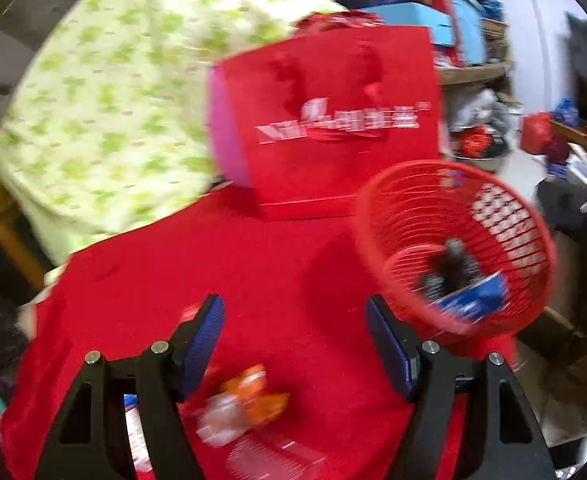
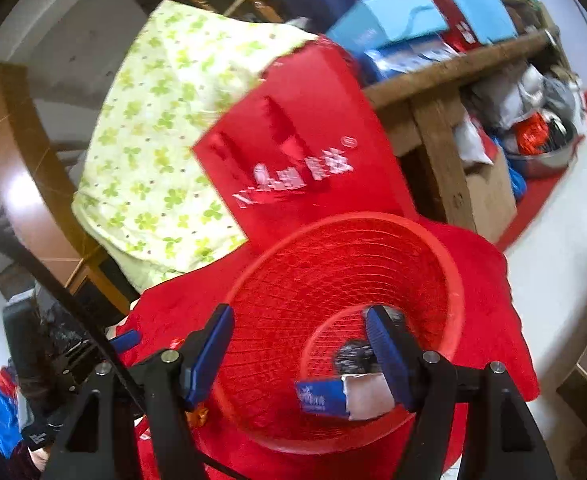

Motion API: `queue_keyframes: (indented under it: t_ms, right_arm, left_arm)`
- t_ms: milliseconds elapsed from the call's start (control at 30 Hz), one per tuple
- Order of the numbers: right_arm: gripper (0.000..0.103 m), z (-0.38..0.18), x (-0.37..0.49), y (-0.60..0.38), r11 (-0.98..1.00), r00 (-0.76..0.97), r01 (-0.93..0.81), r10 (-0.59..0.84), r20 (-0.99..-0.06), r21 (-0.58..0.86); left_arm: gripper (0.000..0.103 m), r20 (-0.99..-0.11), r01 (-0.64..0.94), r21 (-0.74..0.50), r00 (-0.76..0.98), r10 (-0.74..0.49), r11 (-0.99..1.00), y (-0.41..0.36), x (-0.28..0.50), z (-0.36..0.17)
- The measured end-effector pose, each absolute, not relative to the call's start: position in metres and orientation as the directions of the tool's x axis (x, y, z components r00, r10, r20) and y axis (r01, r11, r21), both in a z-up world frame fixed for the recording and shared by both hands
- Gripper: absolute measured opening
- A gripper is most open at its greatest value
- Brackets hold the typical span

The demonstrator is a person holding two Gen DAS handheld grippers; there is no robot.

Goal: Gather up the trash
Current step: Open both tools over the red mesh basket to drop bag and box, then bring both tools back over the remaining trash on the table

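Left gripper: jaws apart, nothing between the pads. It hangs over the red cloth covering the table. Just below the fingers, on the cloth, lies an orange and clear wrapper, crumpled, not touched by either pad. A second printed scrap shows behind the left finger mount; too blurred to identify.

Right gripper: jaws released, no grip. Fingers straddle the near rim area of the red plastic basket, right finger inside the bowl, left finger at or just outside the rim; can't tell which. Within the basket: a blue and white carton, torn at one end, lying on the basket floor between the fingers, close to the right pad but contact can't be confirmed. Beside it a dark crumpled item, id. unclear.

Basket sits on the red cloth at the table's right side, right of the left gripper in the left wrist view. Behind it stands a red paper gift bag w/ white lettering, upright. Left of the bag: a green clover-print quilt, heaped. Background: blue boxes on a wooden shelf, cluttered.
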State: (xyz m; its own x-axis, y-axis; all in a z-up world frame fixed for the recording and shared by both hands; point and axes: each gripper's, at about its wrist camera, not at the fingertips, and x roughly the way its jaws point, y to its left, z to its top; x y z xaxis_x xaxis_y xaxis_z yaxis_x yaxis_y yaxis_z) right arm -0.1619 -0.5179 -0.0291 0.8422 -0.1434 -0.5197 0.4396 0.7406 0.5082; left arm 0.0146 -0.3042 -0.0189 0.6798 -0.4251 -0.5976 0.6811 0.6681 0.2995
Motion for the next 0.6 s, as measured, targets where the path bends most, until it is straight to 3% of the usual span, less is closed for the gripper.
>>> queue_keyframes:
  t_ms: [233,600]
  right_arm:
    - [0.072,-0.005,-0.134,-0.457,0.801,0.869,0.321,-0.037,-0.493,0.506]
    - [0.072,-0.001,-0.082,-0.359,0.875,0.832,0.168,0.121,-0.541,0.455]
  left_arm:
    - [0.074,-0.548,0.52,0.326,0.785,-0.291,0.79,-0.209,0.028,-0.003]
    - [0.074,-0.518,0.375,0.278,0.834,-0.191,0.884,-0.099,0.036,0.003]
